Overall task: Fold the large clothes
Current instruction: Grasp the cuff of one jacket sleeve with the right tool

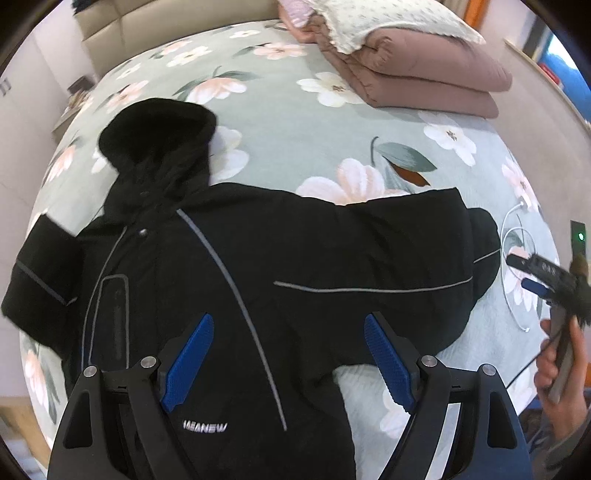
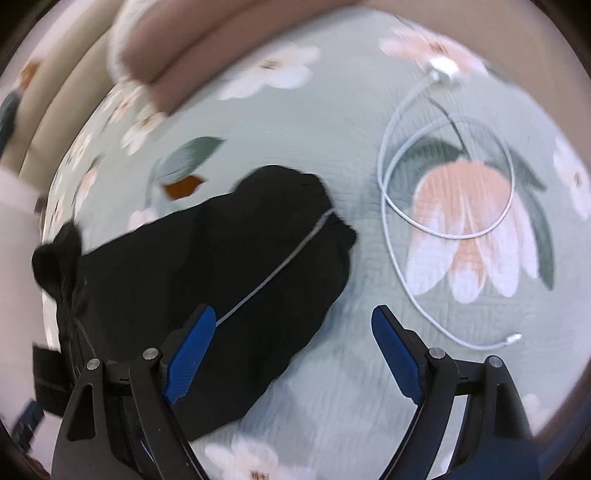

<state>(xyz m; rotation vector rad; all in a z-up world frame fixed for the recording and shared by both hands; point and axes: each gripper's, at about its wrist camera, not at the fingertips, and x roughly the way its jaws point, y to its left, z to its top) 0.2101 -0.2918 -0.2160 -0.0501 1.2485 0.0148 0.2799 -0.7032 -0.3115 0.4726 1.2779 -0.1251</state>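
A big black jacket (image 1: 258,266) lies flat on a bed with a flowery green bedspread (image 1: 314,140). In the left wrist view the jacket fills the middle and lower part of the frame. Its hood (image 1: 159,129) points to the upper left. One sleeve (image 1: 424,258) stretches out to the right, so the jacket's long line there runs side to side. The other sleeve (image 1: 37,280) sits at the left edge. Thin grey stripes run across the front, and small white letters show near the bottom.

The left gripper (image 1: 284,354) is over the jacket's front. Its blue fingers (image 1: 188,362) are spread wide and hold nothing.

In the right wrist view, which is blurry, the sleeve (image 2: 240,266) runs from the lower left up to the middle, with its cuff end pointing to the upper right. The right gripper (image 2: 293,350) is over the sleeve's edge and the bedspread (image 2: 332,369). Its fingers are spread wide too, with nothing between them.

A white cable (image 2: 443,192) lies in loops on the bed, right of the sleeve. A folded brown blanket (image 1: 424,77) with a pale pillow (image 1: 388,26) on top sits in the upper right of the left view.
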